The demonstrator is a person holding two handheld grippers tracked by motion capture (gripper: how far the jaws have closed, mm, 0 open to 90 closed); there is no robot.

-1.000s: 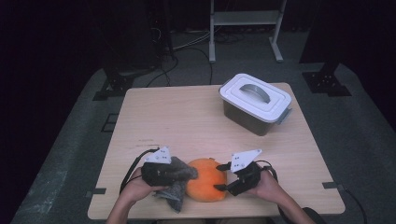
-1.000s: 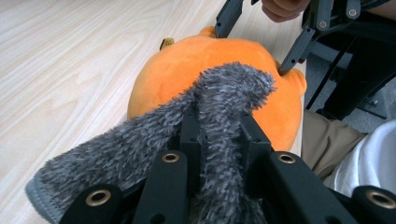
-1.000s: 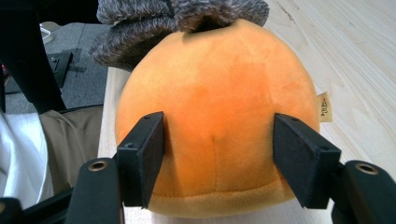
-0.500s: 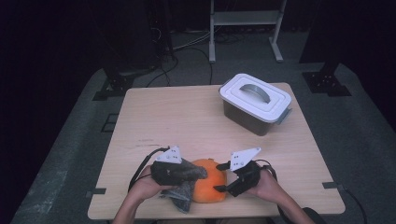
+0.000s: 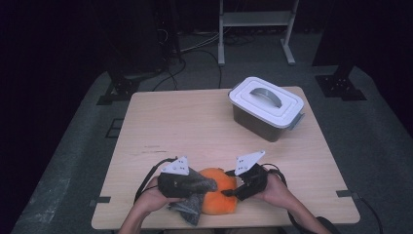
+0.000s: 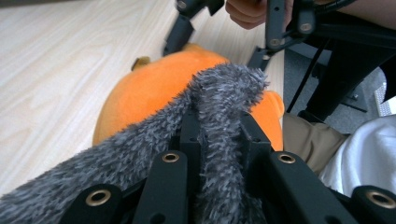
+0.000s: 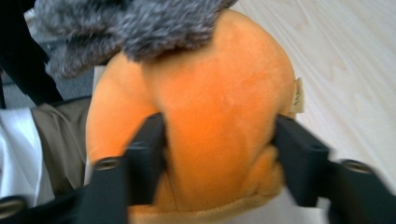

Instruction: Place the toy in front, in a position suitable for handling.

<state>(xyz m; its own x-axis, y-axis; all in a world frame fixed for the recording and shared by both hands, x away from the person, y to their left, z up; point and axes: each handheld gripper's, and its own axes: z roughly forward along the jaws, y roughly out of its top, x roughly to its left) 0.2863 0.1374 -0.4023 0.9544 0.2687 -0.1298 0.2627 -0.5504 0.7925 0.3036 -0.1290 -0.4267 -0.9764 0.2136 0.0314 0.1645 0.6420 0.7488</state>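
Note:
An orange plush toy [image 5: 220, 199] lies near the table's front edge, and a grey furry cloth [image 5: 190, 210] drapes over its left side. My left gripper [image 5: 207, 184] is shut on a fold of that cloth [image 6: 224, 84], holding it over the plush [image 6: 149, 93]. From the right, my right gripper [image 5: 229, 191] reaches in. Its jaws have just been closing and now press into both flanks of the orange plush [image 7: 219, 93]. The grey cloth [image 7: 140, 23] hangs at the top of the right gripper view.
A grey storage box with a white lid and handle [image 5: 265, 107] stands at the back right of the wooden table [image 5: 195, 122]. The person's trousers and white shirt [image 6: 364, 158] sit just past the front edge. Stands and cables lie on the floor behind.
The left gripper has carried the grey cloth to the right, over the top of the orange plush. The right gripper's jaws have closed in on the plush.

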